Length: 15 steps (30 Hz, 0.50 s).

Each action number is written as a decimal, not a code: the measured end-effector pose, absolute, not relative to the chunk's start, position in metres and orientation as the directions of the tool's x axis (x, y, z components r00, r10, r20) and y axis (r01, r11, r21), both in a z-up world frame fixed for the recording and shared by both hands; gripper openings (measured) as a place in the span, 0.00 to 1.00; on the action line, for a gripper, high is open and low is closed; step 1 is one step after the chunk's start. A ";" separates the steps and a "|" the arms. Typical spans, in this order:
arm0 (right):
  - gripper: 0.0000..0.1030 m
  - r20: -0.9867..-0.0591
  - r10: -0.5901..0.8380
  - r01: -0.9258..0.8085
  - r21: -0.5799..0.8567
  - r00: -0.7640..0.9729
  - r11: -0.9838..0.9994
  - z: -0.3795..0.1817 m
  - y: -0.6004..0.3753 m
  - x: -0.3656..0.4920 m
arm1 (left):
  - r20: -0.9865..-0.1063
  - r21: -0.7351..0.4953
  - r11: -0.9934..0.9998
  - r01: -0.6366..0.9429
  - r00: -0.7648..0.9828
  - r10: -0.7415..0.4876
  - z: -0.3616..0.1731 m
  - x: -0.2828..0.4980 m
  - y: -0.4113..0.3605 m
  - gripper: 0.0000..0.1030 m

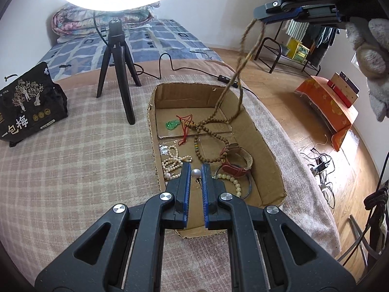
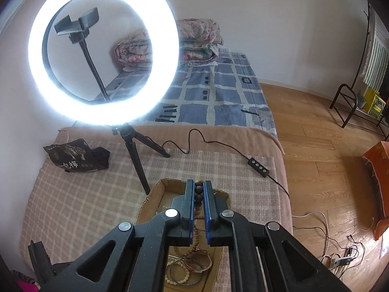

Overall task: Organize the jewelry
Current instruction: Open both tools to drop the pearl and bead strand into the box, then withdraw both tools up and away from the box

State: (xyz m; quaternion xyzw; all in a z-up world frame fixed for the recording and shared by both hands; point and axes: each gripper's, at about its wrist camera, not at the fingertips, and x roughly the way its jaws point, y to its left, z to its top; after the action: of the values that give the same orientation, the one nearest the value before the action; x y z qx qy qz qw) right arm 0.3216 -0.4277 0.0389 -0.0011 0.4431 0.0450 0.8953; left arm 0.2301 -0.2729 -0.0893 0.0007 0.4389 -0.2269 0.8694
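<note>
My right hand-held gripper (image 2: pixel 199 191) is clenched on the brown bead necklace (image 1: pixel 239 73), two of its dark beads pinched between the blue pads in the lower middle of the right wrist view. In the left wrist view that same gripper sits at the upper right of the frame, and the strand hangs from it as a long loop slanting down and to the left into the cardboard box (image 1: pixel 272 160). Its lower end lies coiled on the box floor at the centre of the frame, touching the red cord of the green jade pendant (image 1: pixel 172 124) and running close to the brown leather watch (image 1: pixel 234 160).

So the necklace's long axis runs from upper right down toward the middle of the box, only partly lifted. I judge the next move turns on raising the right side further along that line until the tail clears the cord; it could snag and drag the pendant.

My left hand-held gripper (image 1: pixel 196 172) is low over the near end of the box, closed on a single white pearl (image 1: pixel 195 173) held between its fingertips. The pearl strand (image 1: pixel 173 161) lies just left of it in the frame, the pale bead bracelet (image 1: pixel 233 182) just right. The left gripper is nearer the box contents, the right well above them.

The box rests on the checked blanket (image 1: pixel 73 158) of the bed.
</note>
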 end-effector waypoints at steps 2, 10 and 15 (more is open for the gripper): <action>0.07 -0.800 0.089 -0.091 0.043 0.593 0.995 0.031 -0.426 0.322 | -0.767 -0.190 0.899 0.395 0.511 -0.387 -0.091 0.231 -0.275 0.06; 0.38 -0.822 0.091 -0.118 0.029 0.562 0.993 0.013 -0.416 0.323 | -0.755 -0.189 0.903 0.386 0.531 -0.386 -0.091 0.229 -0.274 0.48; 0.78 -0.820 0.057 -0.118 -0.013 0.569 0.993 0.011 -0.409 0.319 | -0.755 -0.183 0.904 0.385 0.535 -0.381 -0.090 0.227 -0.274 0.60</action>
State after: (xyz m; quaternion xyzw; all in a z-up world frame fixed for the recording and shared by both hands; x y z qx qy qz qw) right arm 0.3185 -0.4090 0.0106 -0.0329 0.4616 0.0495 0.8851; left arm 0.2275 -0.2737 -0.0899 0.0026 0.4300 -0.2185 0.8759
